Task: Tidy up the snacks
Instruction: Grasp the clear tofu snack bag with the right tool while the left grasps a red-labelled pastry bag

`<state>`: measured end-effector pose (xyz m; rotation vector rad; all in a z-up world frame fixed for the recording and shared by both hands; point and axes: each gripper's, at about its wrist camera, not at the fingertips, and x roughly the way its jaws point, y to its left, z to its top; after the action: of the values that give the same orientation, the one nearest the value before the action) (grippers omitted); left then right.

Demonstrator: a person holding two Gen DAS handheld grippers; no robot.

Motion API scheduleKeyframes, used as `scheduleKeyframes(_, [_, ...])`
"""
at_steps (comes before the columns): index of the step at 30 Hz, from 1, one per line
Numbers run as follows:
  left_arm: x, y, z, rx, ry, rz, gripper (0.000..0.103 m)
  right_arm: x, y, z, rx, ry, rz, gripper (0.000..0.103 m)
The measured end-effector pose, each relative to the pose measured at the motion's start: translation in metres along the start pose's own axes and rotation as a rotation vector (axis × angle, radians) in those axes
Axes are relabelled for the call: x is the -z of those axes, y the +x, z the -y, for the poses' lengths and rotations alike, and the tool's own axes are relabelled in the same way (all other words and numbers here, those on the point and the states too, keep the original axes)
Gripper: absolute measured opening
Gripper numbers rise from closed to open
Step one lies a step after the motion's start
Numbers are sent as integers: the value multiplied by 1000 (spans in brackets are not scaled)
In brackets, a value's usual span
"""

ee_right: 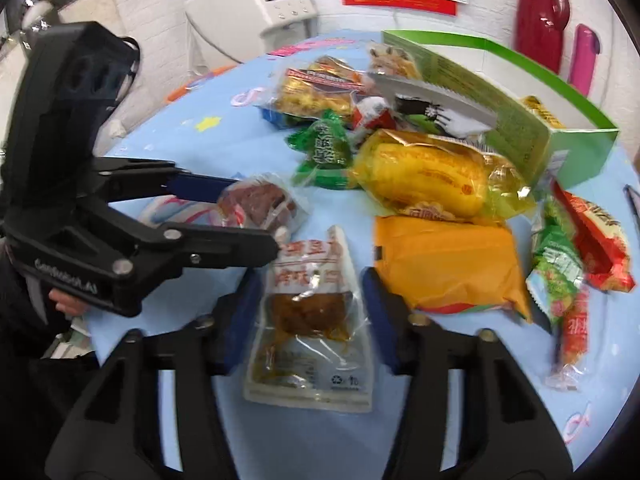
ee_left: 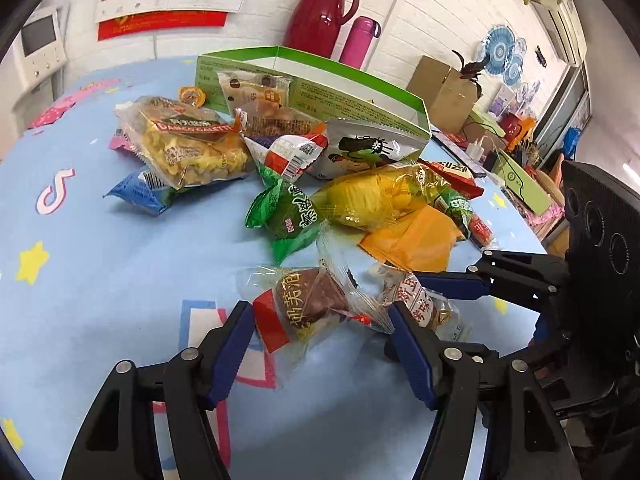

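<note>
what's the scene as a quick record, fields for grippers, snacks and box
left gripper: open, straddling brown cake packet
right gripper: open, straddling tofu packet
pile: yellow bag, orange packet, green packet, loose on blue cloth
box: green, open-topped, behind the pile
held: nothing yet

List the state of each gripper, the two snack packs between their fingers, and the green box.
left gripper: open, straddling a pack
brown cake pack: sealed, lying on the cloth
right gripper: open, straddling a pack
clear tofu pack: sealed, lying flat
green box: open-topped, upright
</note>
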<state>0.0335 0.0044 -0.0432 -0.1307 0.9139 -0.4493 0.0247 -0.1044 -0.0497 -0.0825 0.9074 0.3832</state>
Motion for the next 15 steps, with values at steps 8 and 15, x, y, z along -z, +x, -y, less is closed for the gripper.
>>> scheduleKeyframes(8, [2,-10,-5,24,-45,7,33,2,-22,3,22,28,50,43])
scheduleKeyframes(15, [-1,-18,4,-44,-24,52,65,5,-25,10,29,59,61,43])
